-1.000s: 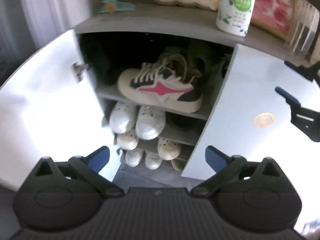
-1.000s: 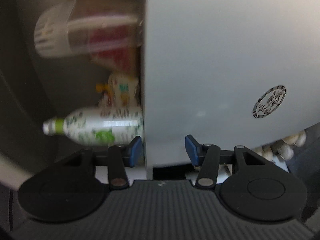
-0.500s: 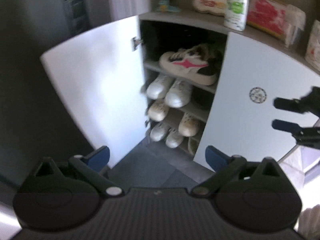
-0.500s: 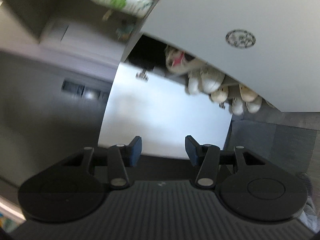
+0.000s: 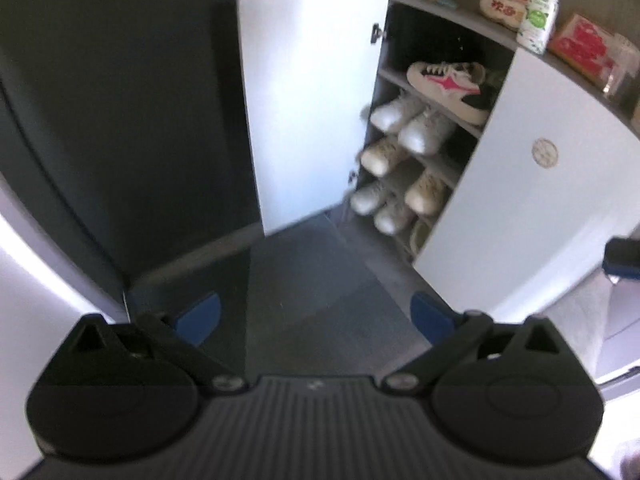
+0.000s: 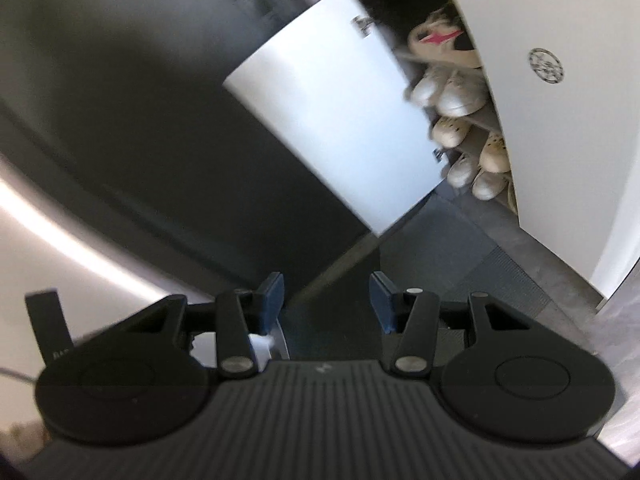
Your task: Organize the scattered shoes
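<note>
1. The left tongs point(image 5: 314, 314) are spread wide, nothing between the blue pads, and they point down at the dark floor point(image 5: 312, 280) in front of the cabinet point(image 5: 532, 184).
2. The right tongs point(image 6: 326, 300) stand partly apart and hold nothing; only floor and a dark wall show between the pads. In the left wrist view a tip of these tongs shows at the right edge, in front of the cabinet's right door.
3. The cabinet is the landmark. Its left door point(image 5: 308, 104) is swung wide open; its right door point(image 5: 536, 200) is shut or nearly so and bears a small round sticker point(image 5: 545, 153).
4. The shoes sit on the shelves inside the cabinet, seen through the open left half.
5. On the upper visible shelf lies a white sneaker point(image 5: 448, 86) with a pink mark and a dark heel, toe towards the open door.
6. On the shelf below it, a white pair point(image 5: 416, 124) stands side by side, toes outward.
7. Lower down there are cream shoes point(image 5: 382, 156) and more pale shoes point(image 5: 384, 204) near the cabinet's bottom; blur hides how they pair up.
8. On top of the cabinet stand a white spray bottle point(image 5: 540, 12) with green print, a plush toy point(image 5: 506, 2) to its left and a red pack point(image 5: 582, 44) to its right.
</note>
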A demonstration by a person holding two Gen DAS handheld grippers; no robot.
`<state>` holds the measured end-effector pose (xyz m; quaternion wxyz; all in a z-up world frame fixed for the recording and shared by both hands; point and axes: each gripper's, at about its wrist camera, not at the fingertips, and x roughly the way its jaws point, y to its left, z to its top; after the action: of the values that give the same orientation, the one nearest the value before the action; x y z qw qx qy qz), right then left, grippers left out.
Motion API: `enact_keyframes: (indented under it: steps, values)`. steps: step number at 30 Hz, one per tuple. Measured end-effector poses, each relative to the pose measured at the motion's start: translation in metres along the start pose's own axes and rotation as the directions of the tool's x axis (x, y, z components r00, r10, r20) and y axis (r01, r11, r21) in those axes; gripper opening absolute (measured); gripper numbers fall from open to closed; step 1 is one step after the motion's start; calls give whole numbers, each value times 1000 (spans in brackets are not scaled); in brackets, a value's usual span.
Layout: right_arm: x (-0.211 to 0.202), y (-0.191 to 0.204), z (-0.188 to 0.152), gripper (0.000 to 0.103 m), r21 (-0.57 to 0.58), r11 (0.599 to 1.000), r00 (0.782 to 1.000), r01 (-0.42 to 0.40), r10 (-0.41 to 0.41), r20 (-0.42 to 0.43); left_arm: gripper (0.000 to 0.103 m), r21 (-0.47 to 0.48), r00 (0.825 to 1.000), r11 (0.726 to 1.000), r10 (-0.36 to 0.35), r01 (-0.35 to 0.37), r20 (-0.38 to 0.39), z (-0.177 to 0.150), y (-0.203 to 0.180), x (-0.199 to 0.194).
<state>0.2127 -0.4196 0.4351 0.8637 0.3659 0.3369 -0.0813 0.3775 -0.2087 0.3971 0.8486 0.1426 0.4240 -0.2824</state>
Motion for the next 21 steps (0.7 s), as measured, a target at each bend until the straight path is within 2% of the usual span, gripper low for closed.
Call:
enact_keyframes:
  steps: [2, 4, 7, 8, 10, 12, 14, 17, 21]
  values:
    - [-17, -14, -3, 52, -21, 1000, 1000, 8, -9, -28, 103, -44, 997, 997, 68, -69, -24, -29, -5, -13]
    - [-25, -28, -3, 52, -59, 998, 998, -3, -1, -58, 103, -91, 994, 991, 100, -103, -37, -45, -10, -19]
    - [-33, -43, -4, 52, -120, 992, 995, -28, 16, -97, 103, -242, 985, 956, 155, -169, -74, -80, -30, -38]
    - [-36, -51, -4, 52, -156, 986, 991, -54, 33, -129, 103, -264, 982, 947, 168, -185, -87, -88, -39, -42]
    - [-42, -63, -6, 52, -217, 971, 981, -100, 59, -185, 103, -293, 970, 926, 215, -240, -115, -108, -59, -50]
    - [-53, -80, -11, 52, -297, 941, 962, -159, 80, -261, 103, -314, 957, 905, 251, -285, -146, -126, -78, -60]
    - [-59, -93, -20, 52, -402, 898, 948, -179, 48, -314, 103, -314, 946, 894, 280, -318, -163, -143, -92, -74]
    - [-65, -106, -24, 52, -423, 896, 953, -136, 0, -304, 103, -314, 939, 885, 318, -343, -130, -158, -101, -88]
    - [-70, -109, -34, 52, -399, 914, 975, -78, -13, -221, 103, -322, 935, 878, 341, -355, -102, -169, -99, -81]
